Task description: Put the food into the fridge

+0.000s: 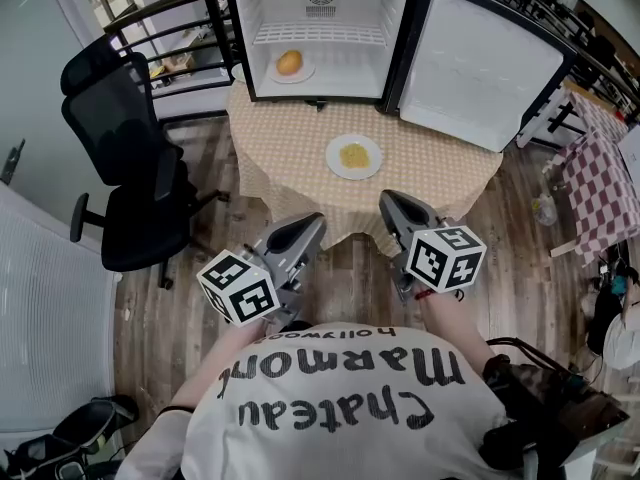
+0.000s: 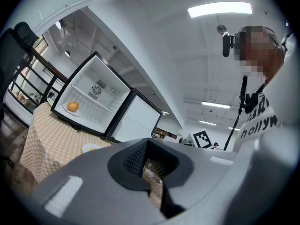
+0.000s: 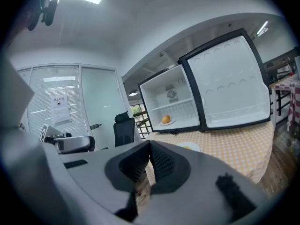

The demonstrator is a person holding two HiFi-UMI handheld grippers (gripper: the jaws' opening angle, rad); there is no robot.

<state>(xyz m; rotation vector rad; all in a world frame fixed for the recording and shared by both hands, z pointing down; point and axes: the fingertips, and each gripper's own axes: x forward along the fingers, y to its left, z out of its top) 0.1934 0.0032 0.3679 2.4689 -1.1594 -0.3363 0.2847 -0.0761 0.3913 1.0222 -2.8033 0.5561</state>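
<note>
One food item [image 1: 289, 62] already sits in the open fridge [image 1: 345, 8] at the far side; the plate of yellow food [image 1: 334, 157] waits mid-table. Left gripper [image 1: 310, 226] and right gripper [image 1: 392, 206] hang near, jaws together, empty (next, likely: open one, reach its rim)

Black office chair [image 1: 135, 183], wheeled, at upper left of the head view, on a wooden plank floor [image 1: 350, 268]. Round table [image 1: 290, 148] under a tan checked cloth, upper centre. Dark railing [image 1: 170, 28] behind the chair. Red-and-white checked cloth [image 1: 590, 193] at the right edge. Black bag [image 1: 545, 408], lower right. Ceiling strip light [image 2: 219, 9], lit. Glass partition [image 3: 96, 102] bearing a paper notice [image 3: 58, 108].
</note>
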